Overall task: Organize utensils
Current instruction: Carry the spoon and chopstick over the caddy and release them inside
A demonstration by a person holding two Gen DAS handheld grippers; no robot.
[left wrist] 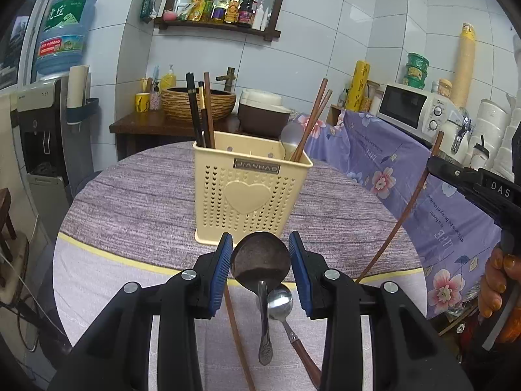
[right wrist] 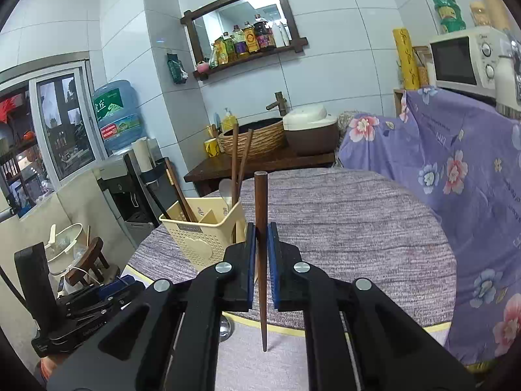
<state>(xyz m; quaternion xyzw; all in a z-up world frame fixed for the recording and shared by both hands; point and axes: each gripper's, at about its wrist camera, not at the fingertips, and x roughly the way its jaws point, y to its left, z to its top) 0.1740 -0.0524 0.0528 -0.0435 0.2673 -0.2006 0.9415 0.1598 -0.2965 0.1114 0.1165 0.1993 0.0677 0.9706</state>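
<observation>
A cream perforated utensil holder (left wrist: 252,192) stands on the round table and holds several chopsticks and a pale spoon; it also shows in the right wrist view (right wrist: 202,238). My left gripper (left wrist: 260,260) is open, its jaws on either side of a dark-bowled metal spoon (left wrist: 260,262) lying on the table. A smaller steel spoon (left wrist: 280,299) with a brown handle and a brown chopstick (left wrist: 236,329) lie beside it. My right gripper (right wrist: 260,238) is shut on a brown chopstick (right wrist: 260,215), held upright above the table, right of the holder; it also shows in the left wrist view (left wrist: 436,169).
The table has a grey-purple cloth (left wrist: 136,202) with a yellow-edged front part. A purple flowered cover (left wrist: 407,169) drapes furniture on the right. A wooden side table (left wrist: 143,127) with a woven basin stands behind. A water dispenser (left wrist: 39,123) is at the left.
</observation>
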